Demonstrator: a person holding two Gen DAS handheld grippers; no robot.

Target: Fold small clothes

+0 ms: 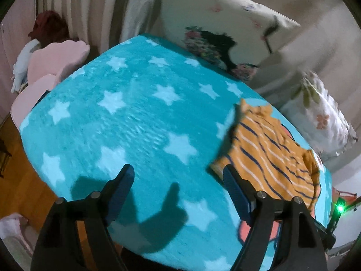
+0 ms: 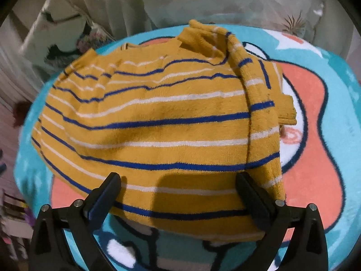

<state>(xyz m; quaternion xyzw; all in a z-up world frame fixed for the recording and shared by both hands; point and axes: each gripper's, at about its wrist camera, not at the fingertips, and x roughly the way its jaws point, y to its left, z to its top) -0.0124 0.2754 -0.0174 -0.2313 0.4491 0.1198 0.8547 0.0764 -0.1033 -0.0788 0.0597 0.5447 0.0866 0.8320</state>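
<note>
Both tongs (image 1: 178,176) (image 2: 178,185) gape, striped sweater (image 2: 158,124) lying beneath the right.

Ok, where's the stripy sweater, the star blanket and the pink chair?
sweater (image 2: 158,131), right wrist view, middle of its body.
blanket (image 1: 135,113), left wrist view, bare starry middle.
chair (image 1: 58,61), left wrist view, its scalloped back.

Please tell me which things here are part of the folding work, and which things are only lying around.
Part of the work:
- striped sweater, lying partly folded
- left gripper, open over the blanket
- right gripper, open over the sweater
- turquoise star blanket, the folding surface

Only lying around:
- floral pillow
- second pillow
- pink chair
- dark red cap
</note>
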